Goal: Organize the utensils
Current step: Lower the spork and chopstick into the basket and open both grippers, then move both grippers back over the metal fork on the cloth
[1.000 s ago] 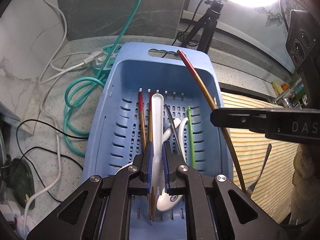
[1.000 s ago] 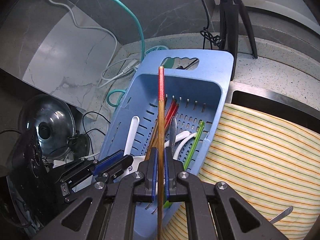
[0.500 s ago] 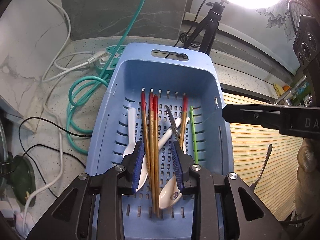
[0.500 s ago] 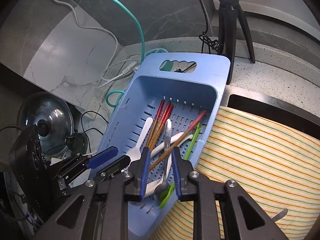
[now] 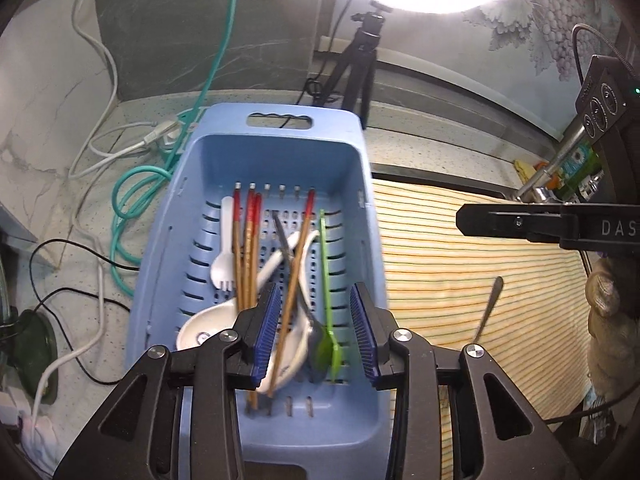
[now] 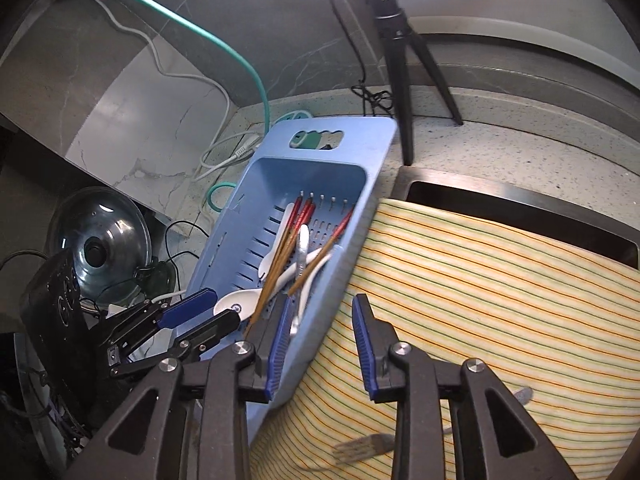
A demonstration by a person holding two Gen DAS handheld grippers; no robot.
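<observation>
While both grippers hover with fingers spreading and nothing between them, the left gripper [image 5: 316,326] hangs over the near end of the slotted blue plastic basket [image 5: 362,184] on the speckled table [image 5: 80,216]; inside lie red-tipped wooden chopsticks [image 5: 246,240], white spoons [image 5: 200,330] and a green spoon [image 5: 326,280]. Right of the basket, the right gripper [image 6: 320,344] hangs over the striped yellow cloth [image 6: 480,280]; a metal fork [image 6: 362,449] lies there.

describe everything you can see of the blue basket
The blue basket is a long, pale blue plastic tub with slotted walls, a perforated floor and a broad rim flange with a cut-out handle at the far end. It sits upright on the speckled counter, its right side against the striped cloth. Inside lie red-tipped chopsticks, a white plastic fork, white ceramic spoons, a metal spoon and a green utensil, loosely overlapping.
</observation>
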